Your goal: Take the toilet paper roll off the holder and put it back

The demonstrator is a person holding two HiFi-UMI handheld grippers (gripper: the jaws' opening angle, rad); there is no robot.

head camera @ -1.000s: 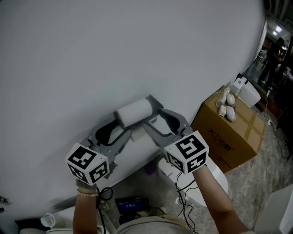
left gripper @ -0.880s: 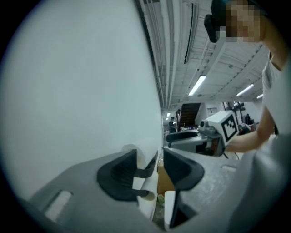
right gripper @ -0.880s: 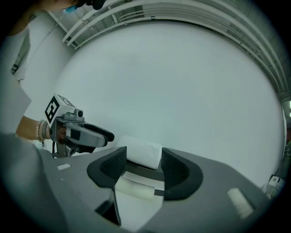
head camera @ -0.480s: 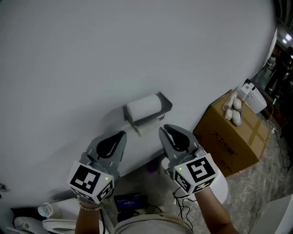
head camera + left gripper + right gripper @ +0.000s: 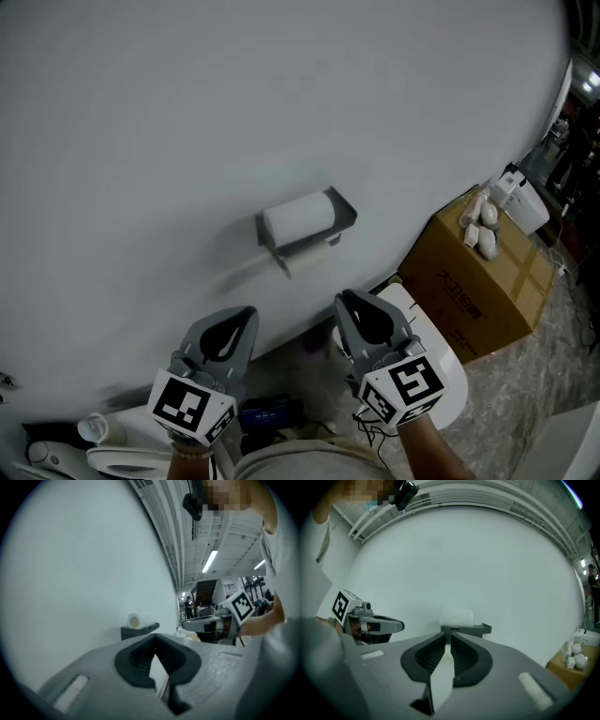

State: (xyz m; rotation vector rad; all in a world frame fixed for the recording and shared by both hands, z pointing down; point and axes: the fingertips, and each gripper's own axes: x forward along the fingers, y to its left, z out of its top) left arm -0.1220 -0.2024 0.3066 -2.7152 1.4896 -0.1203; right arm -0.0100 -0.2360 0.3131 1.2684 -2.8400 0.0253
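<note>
White wall fills most of the head view, plain and bare. At the lower left, small pale objects lie on the floor, too blurred to identify. Just right of them is the left gripper, held low and pointing up toward the wall, with its black-and-white marker cube nearest the camera. Its own view shows the two grey jaws clenched together with nothing between them. Above and slightly right, well apart from both grippers, the roll lies sideways on a dark grey holder fixed to the wall; the roll rests on the holder's shelf and nothing touches it. In the left gripper view the roll appears end-on, its cardboard core showing. Right of centre, the right gripper points up at the same angle, level with the left one and near it, its own marker cube below. Its jaws are closing, with only a thin gap left at the tips and nothing between them; the roll and holder sit straight ahead beyond the tips. Under this gripper is a white rounded fixture. Farther right stands a brown cardboard box with a few pale lumps on top, and a white device beside it.
</note>
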